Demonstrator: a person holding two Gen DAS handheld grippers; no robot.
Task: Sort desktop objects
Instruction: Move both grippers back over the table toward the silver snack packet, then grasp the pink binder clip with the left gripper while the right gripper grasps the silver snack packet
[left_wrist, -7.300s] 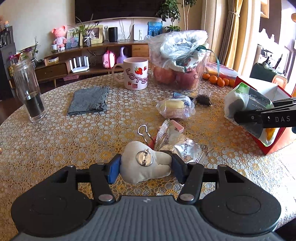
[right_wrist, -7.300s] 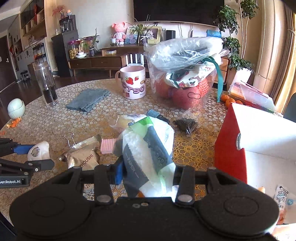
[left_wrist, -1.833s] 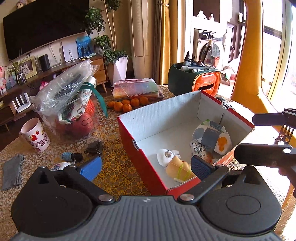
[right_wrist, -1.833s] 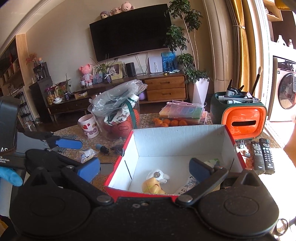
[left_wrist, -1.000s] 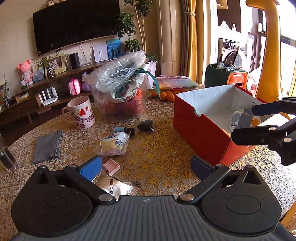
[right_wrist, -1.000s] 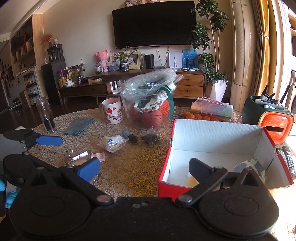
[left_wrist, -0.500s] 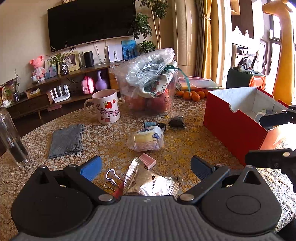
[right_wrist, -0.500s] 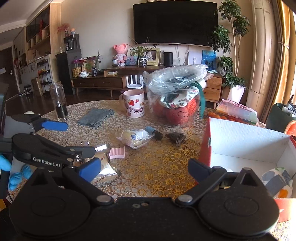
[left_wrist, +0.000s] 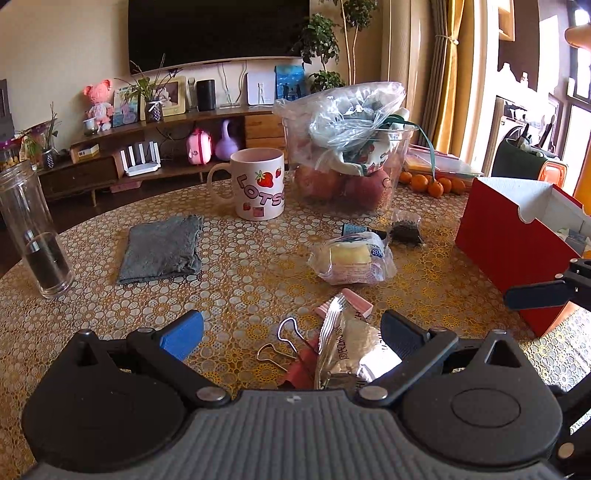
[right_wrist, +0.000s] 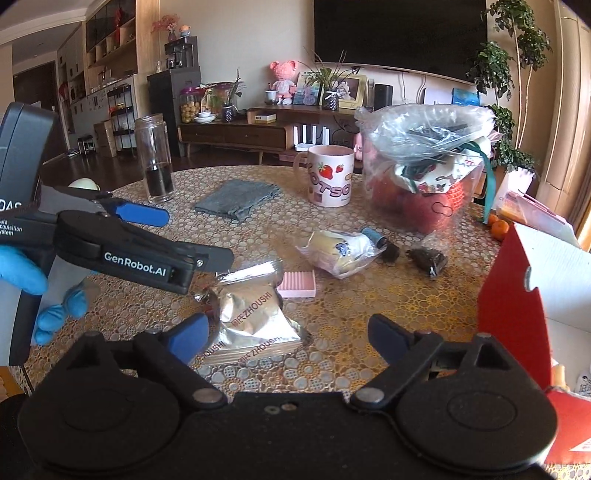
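Note:
My left gripper (left_wrist: 291, 332) is open and empty, low over the table, with a silver snack packet (left_wrist: 351, 350) and a red binder clip (left_wrist: 291, 350) between its jaws. My right gripper (right_wrist: 288, 336) is open and empty just right of the same packet (right_wrist: 251, 317). A pink eraser (right_wrist: 297, 283), a wrapped cake (right_wrist: 340, 251), a small blue tube (right_wrist: 373, 236) and a dark sachet (right_wrist: 424, 258) lie beyond. The red box (left_wrist: 513, 236) stands at the right; it also shows in the right wrist view (right_wrist: 517, 295).
A strawberry mug (left_wrist: 258, 184), a grey cloth (left_wrist: 162, 247), a glass jar (left_wrist: 33, 229) and a clear bag of fruit (left_wrist: 351, 158) stand farther back. Oranges (left_wrist: 428, 184) lie behind the box. The left gripper body (right_wrist: 110, 243) fills the left of the right wrist view.
Both grippers have swung left, away from the red box, and come down over the silver packet and clip. Both stay open and empty.

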